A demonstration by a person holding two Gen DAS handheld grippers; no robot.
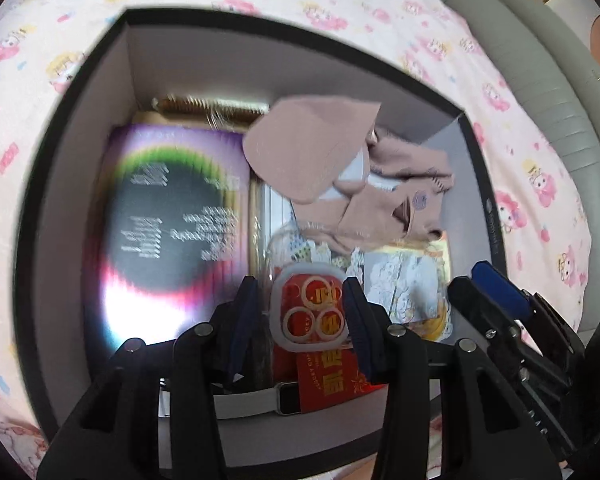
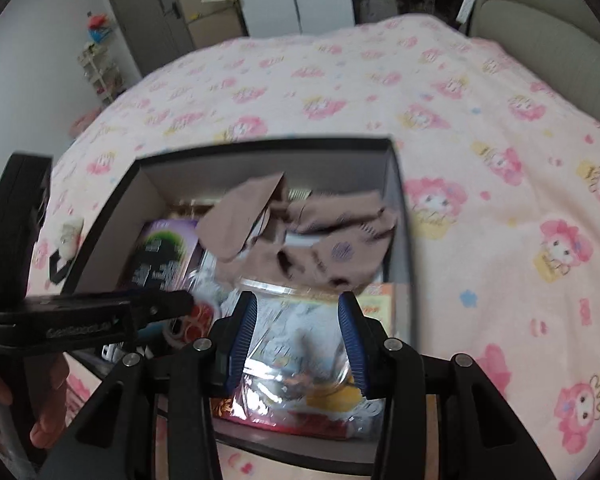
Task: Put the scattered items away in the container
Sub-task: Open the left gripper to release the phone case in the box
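Note:
A dark box (image 1: 88,64) with a pale inside stands on the bed; it also shows in the right wrist view (image 2: 260,146). In it lie a purple booklet (image 1: 168,216), brown cloth (image 1: 312,152), a wooden comb (image 1: 212,106), a cartoon-print clear bag (image 1: 404,288) and a red phone case (image 1: 310,308). My left gripper (image 1: 300,316) hangs open over the box, its jaws either side of the red case without gripping it. My right gripper (image 2: 298,340) is open and empty above the clear bag (image 2: 296,344) at the box's near right.
The box sits on a pink cartoon-print bedspread (image 2: 480,160). A small white item with a black strap (image 2: 66,240) lies on the bedspread left of the box. A grey padded headboard (image 1: 548,92) runs along the right. Wardrobes and shelves (image 2: 220,4) stand beyond the bed.

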